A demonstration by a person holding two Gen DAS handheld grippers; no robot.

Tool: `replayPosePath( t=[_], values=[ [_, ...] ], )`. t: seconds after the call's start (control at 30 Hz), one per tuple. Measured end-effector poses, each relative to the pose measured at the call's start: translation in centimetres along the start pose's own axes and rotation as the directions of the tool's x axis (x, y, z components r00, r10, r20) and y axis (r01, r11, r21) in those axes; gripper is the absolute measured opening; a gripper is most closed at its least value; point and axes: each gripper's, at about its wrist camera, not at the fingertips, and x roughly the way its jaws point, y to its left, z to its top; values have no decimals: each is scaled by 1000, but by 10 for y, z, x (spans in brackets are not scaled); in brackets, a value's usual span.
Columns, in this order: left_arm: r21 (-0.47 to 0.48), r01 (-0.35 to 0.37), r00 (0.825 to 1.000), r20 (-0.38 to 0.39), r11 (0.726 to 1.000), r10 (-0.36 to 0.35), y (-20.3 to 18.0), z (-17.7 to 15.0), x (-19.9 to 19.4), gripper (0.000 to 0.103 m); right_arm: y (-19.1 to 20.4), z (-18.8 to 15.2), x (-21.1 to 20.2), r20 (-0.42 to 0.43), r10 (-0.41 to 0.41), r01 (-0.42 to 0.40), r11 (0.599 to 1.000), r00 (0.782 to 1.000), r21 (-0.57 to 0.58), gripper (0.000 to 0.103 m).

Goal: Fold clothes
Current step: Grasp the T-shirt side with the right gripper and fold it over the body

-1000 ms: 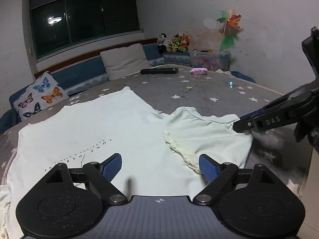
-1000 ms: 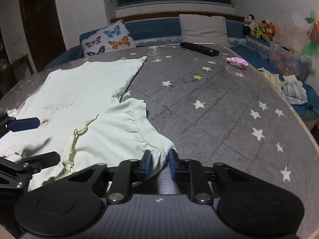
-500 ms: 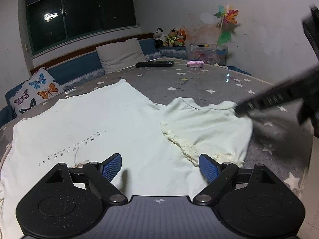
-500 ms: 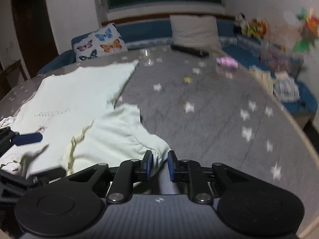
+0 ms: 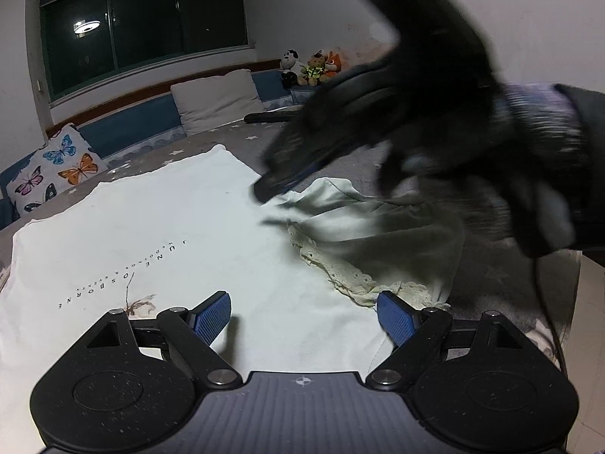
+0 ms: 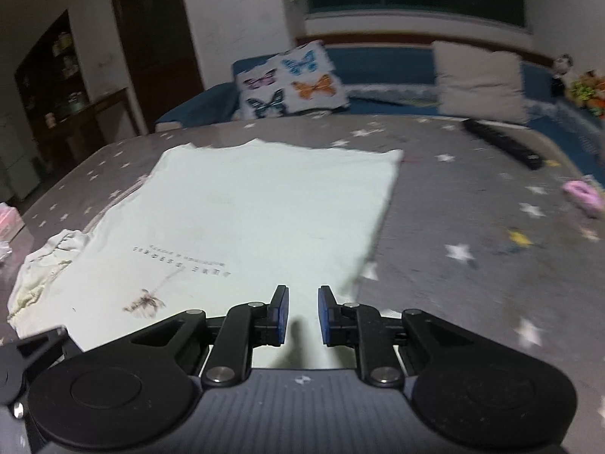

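Lying flat on the bed [image 6: 472, 283], the shirt [image 5: 162, 234] fills the 9-to-12 o'clock area; only its 3 o'clock sleeve [image 5: 378, 223] appears partly turned inward. Remaining folds are judged outstanding. The left gripper [image 5: 302, 316] is spread wide and empty; the right gripper [image 6: 302, 312] shows a narrow gap, pinching nothing visible.

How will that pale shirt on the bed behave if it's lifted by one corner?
The shirt looks thin and lies flat, so it would likely drape limply. Its sleeve already wrinkles, suggesting it bunches easily. Probably light, and no risk of rolling or breaking.
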Motion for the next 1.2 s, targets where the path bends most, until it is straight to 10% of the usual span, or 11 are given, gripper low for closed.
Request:
replayPosePath(
  t=[0.6, 1.0, 1.2],
  values=[
    [-17, 31, 1000, -5, 999, -31, 5, -1, -2, 87, -31, 13, 35, -28, -69, 70, 995, 997, 64, 12],
    [-30, -12, 1000, 14, 999, 13, 11, 6, -12, 89, -48, -35, -58, -7, -184, 184, 979, 983, 87, 44],
    [-34, -50, 998, 29, 998, 51, 16, 14, -14, 91, -55, -71, -83, -29, -213, 215, 960, 977, 178, 44]
  ],
)
